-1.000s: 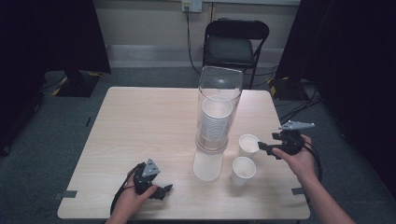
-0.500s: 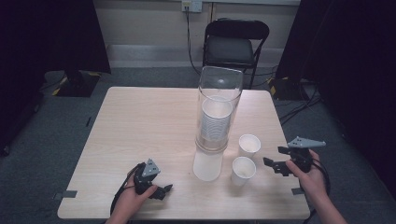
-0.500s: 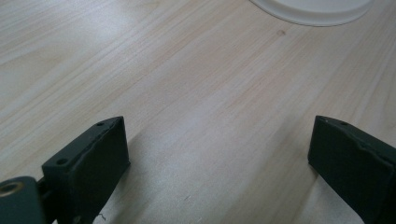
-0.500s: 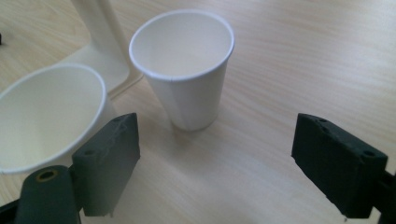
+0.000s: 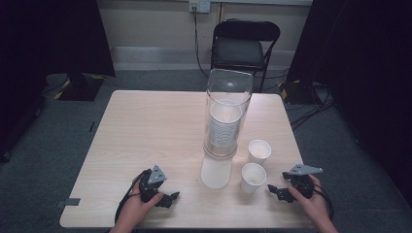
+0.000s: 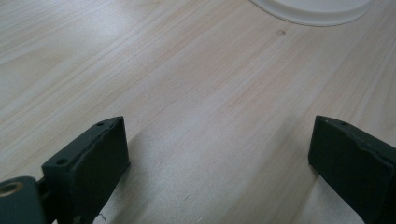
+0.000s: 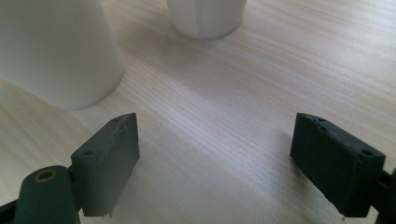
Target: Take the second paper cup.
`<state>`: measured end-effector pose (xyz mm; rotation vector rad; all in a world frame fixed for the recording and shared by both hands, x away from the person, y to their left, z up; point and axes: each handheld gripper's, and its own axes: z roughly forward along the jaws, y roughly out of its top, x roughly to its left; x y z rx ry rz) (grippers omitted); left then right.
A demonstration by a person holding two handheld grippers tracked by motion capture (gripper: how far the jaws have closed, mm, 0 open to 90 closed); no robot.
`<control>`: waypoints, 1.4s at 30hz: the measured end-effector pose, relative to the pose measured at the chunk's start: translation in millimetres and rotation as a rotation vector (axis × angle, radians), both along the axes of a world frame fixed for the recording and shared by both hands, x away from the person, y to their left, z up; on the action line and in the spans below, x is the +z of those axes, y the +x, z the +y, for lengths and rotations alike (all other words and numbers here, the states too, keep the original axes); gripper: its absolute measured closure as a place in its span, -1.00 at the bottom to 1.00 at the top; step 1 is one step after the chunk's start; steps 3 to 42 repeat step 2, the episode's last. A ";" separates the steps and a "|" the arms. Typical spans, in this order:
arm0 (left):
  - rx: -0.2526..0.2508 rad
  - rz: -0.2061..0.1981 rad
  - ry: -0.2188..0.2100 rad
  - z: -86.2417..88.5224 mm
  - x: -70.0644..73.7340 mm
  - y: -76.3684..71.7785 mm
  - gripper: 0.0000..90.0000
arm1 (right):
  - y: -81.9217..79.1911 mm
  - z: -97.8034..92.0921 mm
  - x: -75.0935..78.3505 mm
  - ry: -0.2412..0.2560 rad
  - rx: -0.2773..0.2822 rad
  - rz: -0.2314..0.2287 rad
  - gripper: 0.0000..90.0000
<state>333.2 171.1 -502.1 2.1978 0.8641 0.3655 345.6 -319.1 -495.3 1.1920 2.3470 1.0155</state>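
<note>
Since a second ago the right gripper [image 5: 275, 191] has drawn back from the farther paper cup [image 5: 259, 150] toward the table's near edge, and it now rests low on the wood beside the nearer paper cup [image 5: 253, 177], apart from it. Its jaws stand wide apart with nothing between them; in the right gripper view that nearer cup [image 7: 56, 51] sits ahead to the left and the farther cup [image 7: 206, 16] beyond. Both cups stand upright just right of the tall clear cylinder [image 5: 227, 114], which holds a stack of white cups [image 5: 224, 128]. A white cup [image 5: 215, 171] touches the cylinder's base. The left gripper [image 5: 171, 197] has stayed put on the light wooden table [image 5: 145, 126], jaws likewise spread wide and empty
</note>
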 end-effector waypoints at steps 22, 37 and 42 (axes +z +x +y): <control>0.000 0.000 0.000 0.0 0.0 0.0 -0.90 | -1.8 1.3 -2.1 -0.022 0.006 -0.030 -0.67; 0.000 0.000 0.000 0.0 0.0 0.0 -0.90 | -1.8 1.3 -2.1 -0.022 0.006 -0.030 -0.67; 0.000 0.000 0.000 0.0 0.0 0.0 -0.90 | -1.8 1.3 -2.1 -0.022 0.006 -0.030 -0.67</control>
